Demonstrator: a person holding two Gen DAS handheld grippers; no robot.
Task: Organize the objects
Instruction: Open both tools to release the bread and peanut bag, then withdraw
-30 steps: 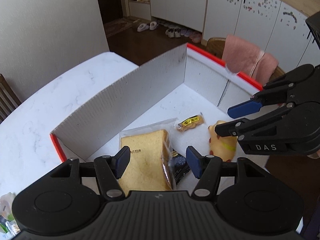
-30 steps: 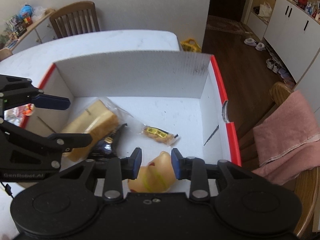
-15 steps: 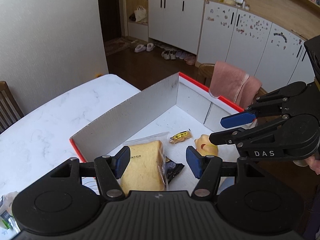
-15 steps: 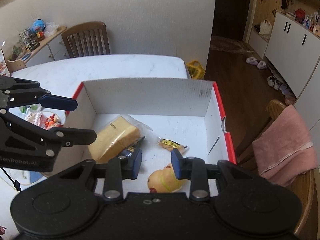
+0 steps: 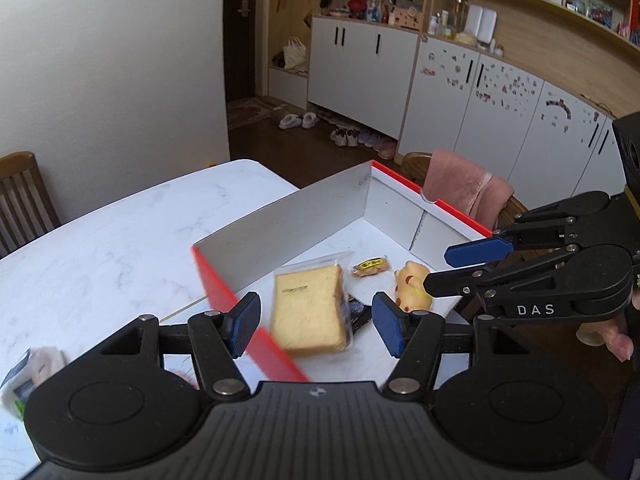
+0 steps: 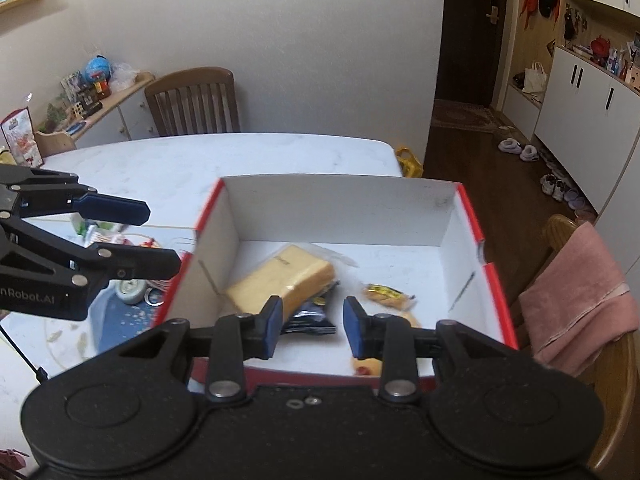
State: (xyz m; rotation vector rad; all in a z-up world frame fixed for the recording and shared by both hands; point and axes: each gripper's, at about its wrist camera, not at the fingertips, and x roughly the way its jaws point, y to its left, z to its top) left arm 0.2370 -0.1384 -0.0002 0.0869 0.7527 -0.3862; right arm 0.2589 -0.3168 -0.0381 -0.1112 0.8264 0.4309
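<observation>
A: What differs from a second ago?
B: Both grippers have pulled up and back; the box (image 6: 340,208) now sits lower centre, smaller, on the bench (image 6: 224,160).
A: Fingers?
B: Left gripper (image 5: 316,326) and right gripper (image 6: 310,326) both spread, holding nothing.
A: Inside?
B: Bread (image 5: 308,312) centre, toy (image 5: 412,290) right, dark packet (image 6: 310,314) beside the bread, snack (image 6: 386,294) beyond.
A: Around?
B: Pink towel (image 6: 580,296) on a chair, far right.

Open red-rimmed box (image 6: 464,240) contains bagged bread (image 5: 310,312) lying flat, dark packet (image 6: 310,314) beside it, yellow-labelled snack (image 5: 371,267), and possibly a duck-like toy (image 5: 412,290)
</observation>
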